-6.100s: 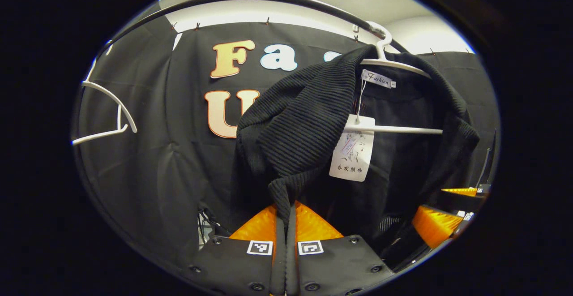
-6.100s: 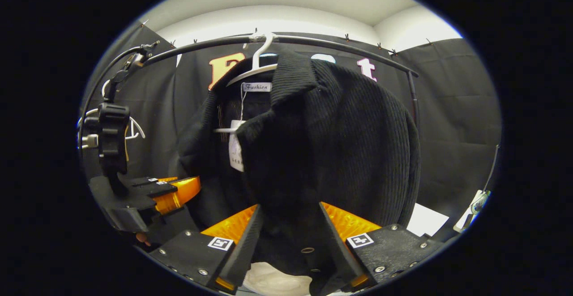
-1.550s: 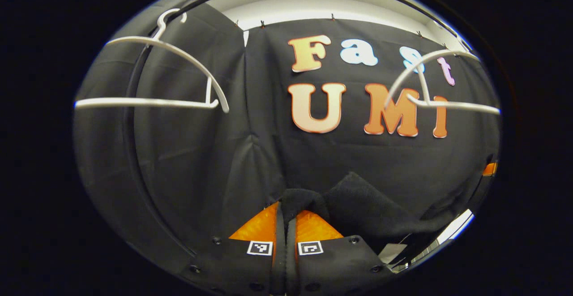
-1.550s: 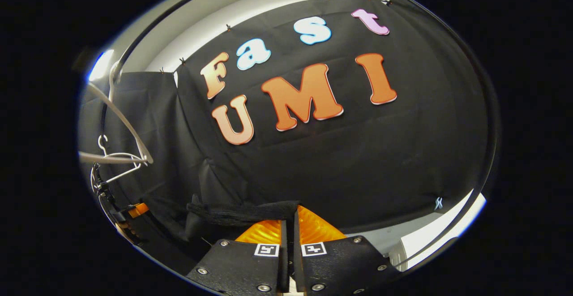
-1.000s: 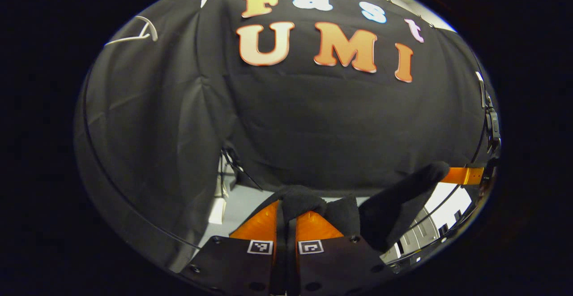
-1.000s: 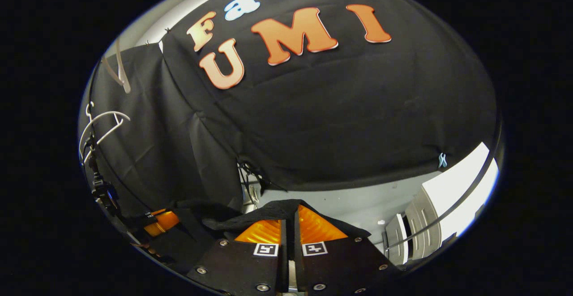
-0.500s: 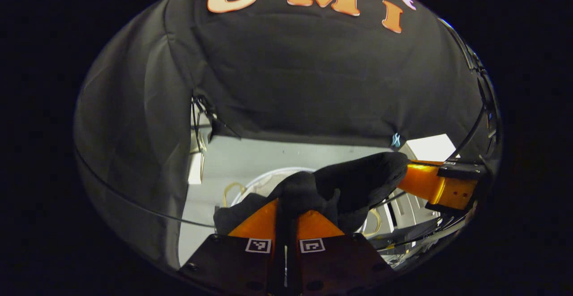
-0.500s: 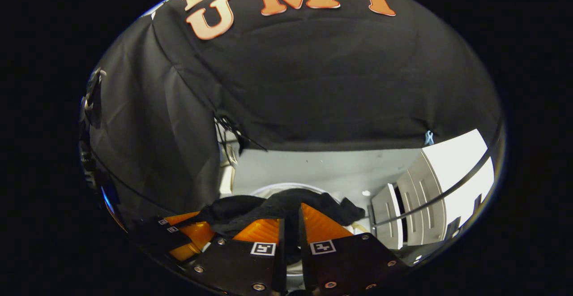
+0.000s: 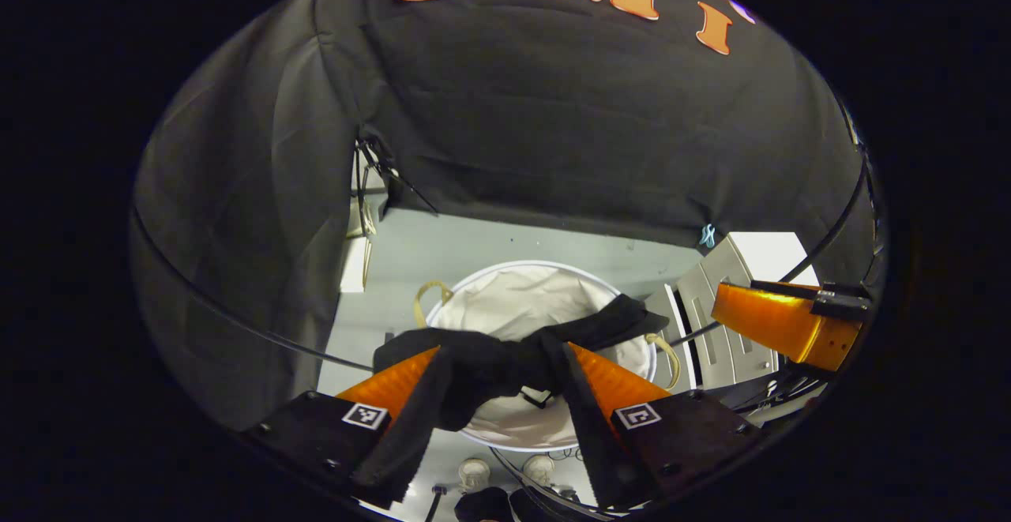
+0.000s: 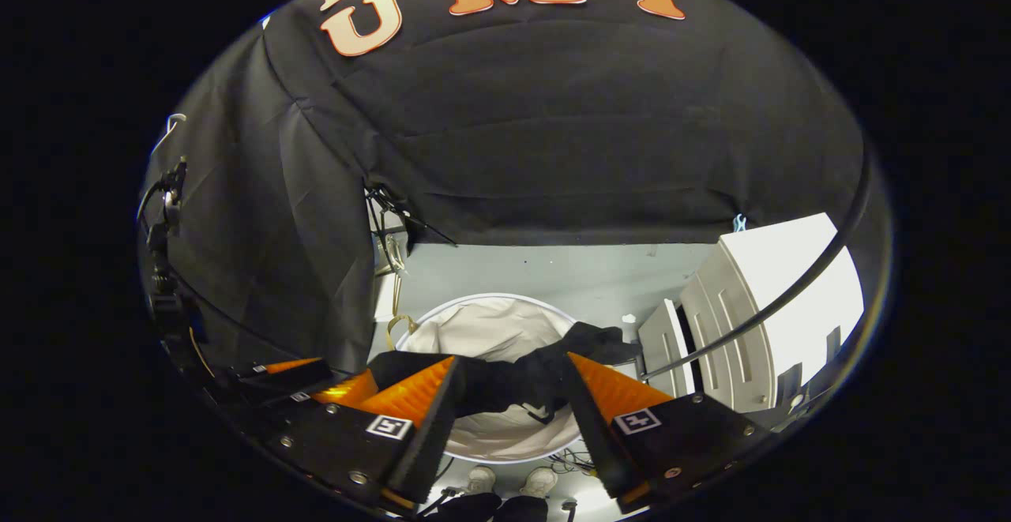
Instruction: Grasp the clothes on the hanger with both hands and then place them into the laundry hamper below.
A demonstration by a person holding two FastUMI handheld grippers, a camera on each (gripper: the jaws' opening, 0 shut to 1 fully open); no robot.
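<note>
Left claw (image 9: 499,396) is seen spread wide at lower centre, right claw (image 10: 509,399) likewise wide; nothing is gripped. Black clothes (image 9: 505,360) are draped across the white laundry hamper (image 9: 545,289) rim, lower centre. Grey floor (image 9: 474,242) and white cabinet (image 10: 782,285) are seen around it.

dim booth, floor lit, edges bowed, perhaps slight blur
</note>
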